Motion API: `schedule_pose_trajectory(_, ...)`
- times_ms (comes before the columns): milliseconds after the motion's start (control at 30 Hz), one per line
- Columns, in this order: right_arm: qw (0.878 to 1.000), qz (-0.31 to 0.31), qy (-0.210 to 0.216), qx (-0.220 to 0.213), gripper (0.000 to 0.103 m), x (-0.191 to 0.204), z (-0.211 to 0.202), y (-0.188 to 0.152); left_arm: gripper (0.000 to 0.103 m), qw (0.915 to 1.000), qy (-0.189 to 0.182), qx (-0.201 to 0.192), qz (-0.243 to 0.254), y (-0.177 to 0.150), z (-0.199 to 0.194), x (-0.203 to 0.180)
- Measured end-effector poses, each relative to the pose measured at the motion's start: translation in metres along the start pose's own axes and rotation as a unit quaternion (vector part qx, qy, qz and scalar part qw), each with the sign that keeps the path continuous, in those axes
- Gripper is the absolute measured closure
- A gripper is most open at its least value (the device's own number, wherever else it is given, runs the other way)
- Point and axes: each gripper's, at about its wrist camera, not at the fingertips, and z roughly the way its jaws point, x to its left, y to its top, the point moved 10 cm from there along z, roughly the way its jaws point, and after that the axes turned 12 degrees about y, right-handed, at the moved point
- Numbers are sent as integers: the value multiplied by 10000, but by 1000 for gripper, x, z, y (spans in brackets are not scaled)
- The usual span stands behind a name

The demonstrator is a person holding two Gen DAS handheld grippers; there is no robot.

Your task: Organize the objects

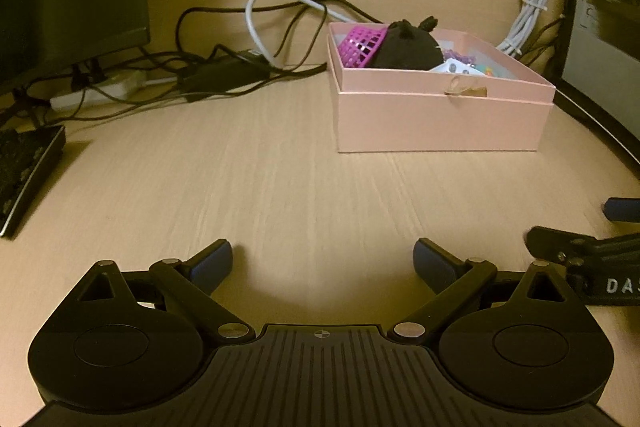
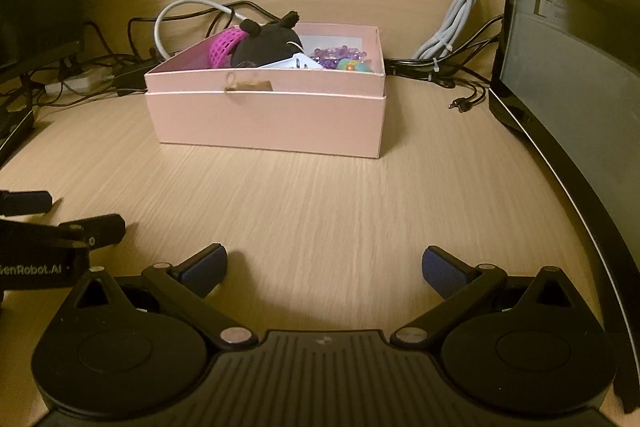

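My left claw (image 1: 322, 263) and right claw (image 2: 324, 267) hang released and empty above the pale wooden bench (image 2: 320, 195). Ahead, the open pink cardboard box (image 2: 266, 125) holds a black plush toy (image 2: 266, 41), a magenta mesh basket (image 2: 224, 45) and purple beads (image 2: 338, 53).

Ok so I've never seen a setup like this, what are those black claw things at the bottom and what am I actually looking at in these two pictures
Those claws are handheld two-finger grippers, one per hand, each carrying a wide-angle camera that looks along its fingers. One picture is from the left gripper, the other from the right gripper. Both stand open and hold nothing.

Ahead on the wooden desk sits an open pink box. Inside are a black plush toy, a magenta mesh basket, purple beads and a few small items too hidden to name. Behind it lie tangled cables, and a bundled white cable hangs at the right.
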Motion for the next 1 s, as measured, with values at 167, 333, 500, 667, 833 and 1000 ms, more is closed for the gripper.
schedule_pose_trajectory(167,10000,26,-18,-3,0,-4,7,6,2,10000,45,22,-70,1,2,-2)
schedule_pose_trajectory(333,10000,27,-19,-4,0,-4,8,5,2,9997,162,41,-155,-3,-2,0)
schedule_pose_trajectory(500,10000,27,-20,-5,0,-4,8,5,2,9994,234,62,-234,-8,-9,5)
schedule_pose_trajectory(667,10000,28,-20,-5,0,-3,8,6,2,9994,219,72,-251,-4,-4,3)
schedule_pose_trajectory(833,10000,27,-20,-4,0,-3,8,5,1,9996,163,69,-223,1,2,1)
schedule_pose_trajectory(1000,10000,28,-20,-4,0,-3,8,5,1,9997,128,67,-212,2,3,0)
